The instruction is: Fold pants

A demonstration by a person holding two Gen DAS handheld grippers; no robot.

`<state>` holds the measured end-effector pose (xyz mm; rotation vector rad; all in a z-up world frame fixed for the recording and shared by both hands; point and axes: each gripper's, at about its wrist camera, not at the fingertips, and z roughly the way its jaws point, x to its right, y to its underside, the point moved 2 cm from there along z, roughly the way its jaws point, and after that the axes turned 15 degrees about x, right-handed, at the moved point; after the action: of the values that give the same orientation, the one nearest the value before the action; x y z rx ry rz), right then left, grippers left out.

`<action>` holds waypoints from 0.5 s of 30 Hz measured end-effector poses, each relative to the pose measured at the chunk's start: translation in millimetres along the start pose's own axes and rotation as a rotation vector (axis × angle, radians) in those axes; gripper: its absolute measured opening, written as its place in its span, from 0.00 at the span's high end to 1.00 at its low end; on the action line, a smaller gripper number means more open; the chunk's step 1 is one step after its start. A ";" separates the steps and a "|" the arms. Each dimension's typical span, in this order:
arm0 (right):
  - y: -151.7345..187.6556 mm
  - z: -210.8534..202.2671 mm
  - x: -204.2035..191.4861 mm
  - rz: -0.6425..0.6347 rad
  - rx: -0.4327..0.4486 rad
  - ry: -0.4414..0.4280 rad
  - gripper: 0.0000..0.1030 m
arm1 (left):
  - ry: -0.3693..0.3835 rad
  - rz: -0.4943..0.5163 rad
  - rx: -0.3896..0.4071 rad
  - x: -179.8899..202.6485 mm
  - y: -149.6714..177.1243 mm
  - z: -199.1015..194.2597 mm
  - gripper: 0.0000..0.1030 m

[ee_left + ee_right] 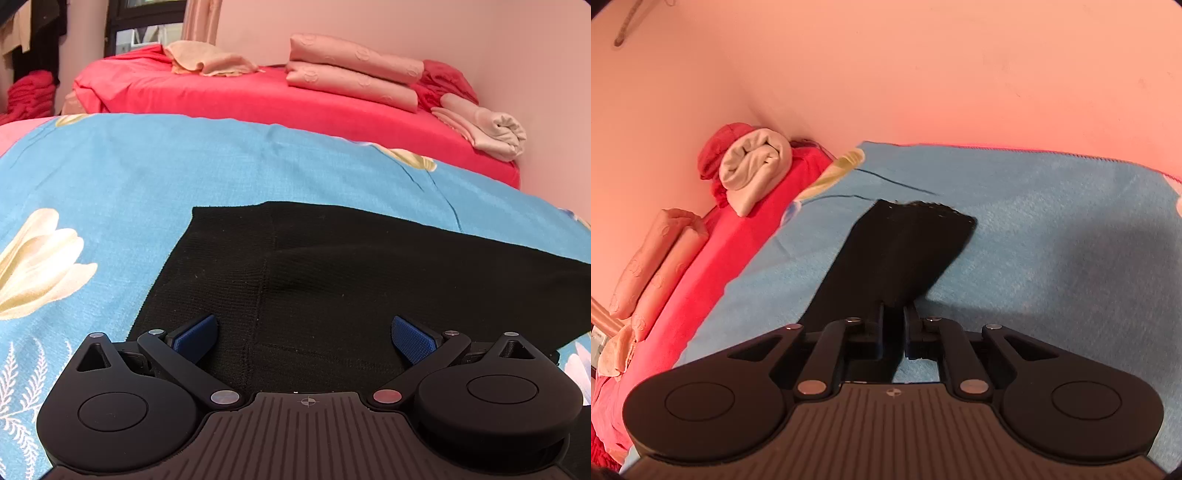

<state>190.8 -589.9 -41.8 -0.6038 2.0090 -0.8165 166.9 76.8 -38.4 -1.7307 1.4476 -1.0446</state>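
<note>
- The left tool (304,341) hovers over the wide end of the black pants (332,266), its fingers apart and holding nothing.
- The pants lie flat on the blue bed (129,177).
- The right tool (894,325) is pinched tight on the pants near the leg end.
- I think the folding has only begun; the legs look stacked and all the cross folds are left.
- No boxes or baskets show.
</note>
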 end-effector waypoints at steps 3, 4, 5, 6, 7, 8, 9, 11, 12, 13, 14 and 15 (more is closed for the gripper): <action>-1.2 -13.0 -6.1 -0.033 0.032 0.059 0.44 | -0.003 0.004 -0.001 0.8 -0.1 0.2 0.00; -2.5 -19.9 -8.1 -0.045 0.046 0.089 0.33 | -0.006 0.008 -0.002 1.3 -0.1 0.6 0.00; -3.5 -28.3 -11.5 -0.056 0.055 0.100 0.24 | -0.008 0.013 -0.003 2.0 0.0 0.9 0.00; -4.1 -37.1 -13.9 -0.069 0.057 0.090 0.24 | -0.011 0.019 -0.006 2.8 0.1 1.3 0.00; -3.8 -47.4 -17.0 -0.079 0.048 0.067 0.25 | -0.013 0.023 -0.007 3.6 0.1 1.7 0.00; -2.8 -59.7 -18.8 -0.079 0.034 0.044 0.25 | -0.016 0.024 -0.008 3.7 0.0 1.6 0.00; -1.4 -71.9 -20.8 -0.074 0.012 0.022 0.25 | -0.021 0.024 -0.008 3.8 -0.2 1.2 0.00; 4.4 -99.5 -28.9 -0.077 -0.022 -0.045 0.24 | -0.034 0.028 -0.012 4.5 -1.9 0.0 0.00; 10.6 -113.6 -37.0 -0.106 -0.040 -0.093 0.23 | -0.052 0.027 -0.020 4.7 -3.3 -0.6 0.00; 17.7 -129.3 -46.5 -0.151 -0.063 -0.137 0.23 | -0.075 0.033 -0.029 5.5 -4.8 -2.5 0.00; 27.0 -143.4 -58.5 -0.205 -0.087 -0.182 0.21 | -0.092 0.047 -0.035 7.5 -6.0 -6.3 0.00; 38.5 -158.9 -71.9 -0.266 -0.110 -0.234 0.19 | -0.107 0.060 -0.034 9.3 -6.5 -11.8 0.00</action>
<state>88.0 -465.2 34.2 -0.9988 1.7903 -0.7542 160.2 69.0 -25.6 -1.7289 1.4480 -0.8874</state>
